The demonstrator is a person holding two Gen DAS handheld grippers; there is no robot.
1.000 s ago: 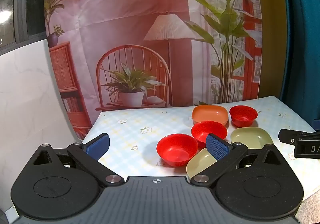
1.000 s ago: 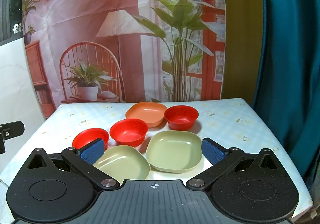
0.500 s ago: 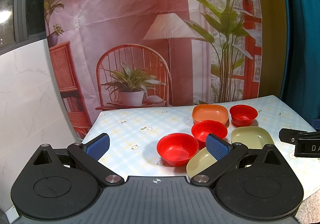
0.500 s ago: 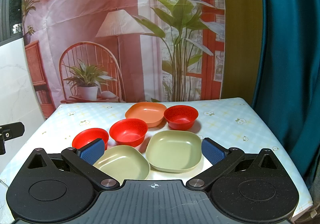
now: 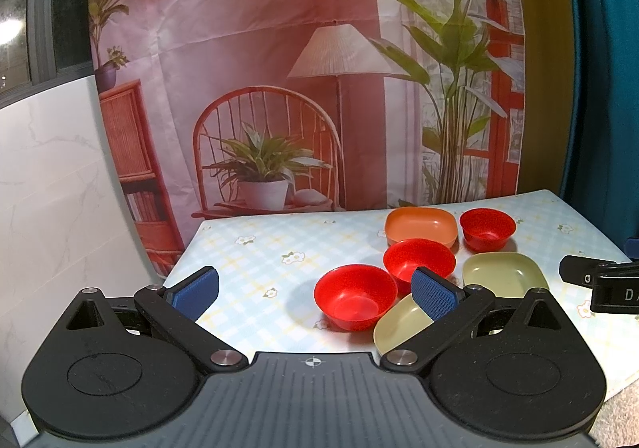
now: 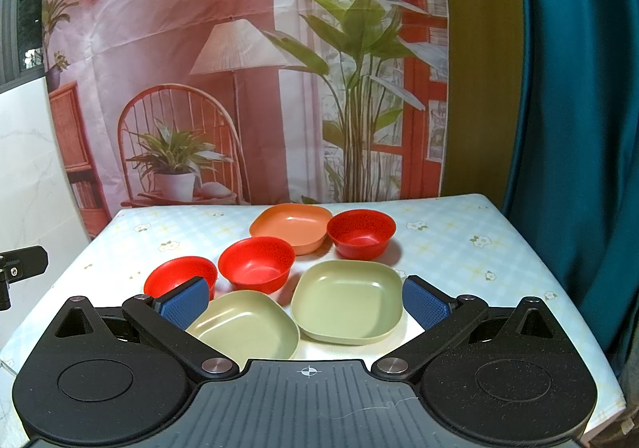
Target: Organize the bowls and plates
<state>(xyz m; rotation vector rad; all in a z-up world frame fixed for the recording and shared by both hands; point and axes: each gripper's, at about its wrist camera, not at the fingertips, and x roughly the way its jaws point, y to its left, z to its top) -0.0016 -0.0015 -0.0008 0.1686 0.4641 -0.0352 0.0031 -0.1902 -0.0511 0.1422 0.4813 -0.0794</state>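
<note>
Backdrop (image 6: 247, 60): printed fabric, creased, w/ lamp, chair and plants. Counter (image 6: 451, 248) under a smooth pale blue check cloth w/ small flowers. Left tool (image 5: 315, 290) and right tool (image 6: 305, 302): black matte plastic, ribbed blue pads, both spread wide and released, gripping nothing, held low at the near edge. Dishes all look like smooth matte plastic, all upright, mouths up, all empty. Two green plates, squarish w/ rounded corners, shallow: one (image 6: 347, 298) centre front btwn the right tool's pads, the other (image 6: 247, 324) just left of it, nearer the camera. Orange plate (image 6: 291, 226), same squarish shape, at the back. No clear long axis on any plate. Three red bowls, round and deeper: one (image 6: 361, 232) beside the orange plate on its right, one (image 6: 257, 262) mid-cluster, one (image 6: 179, 274) leftmost, partly behind the right tool's left pad. Whole cluster sits centre-counter, pieces close or touching.
</note>
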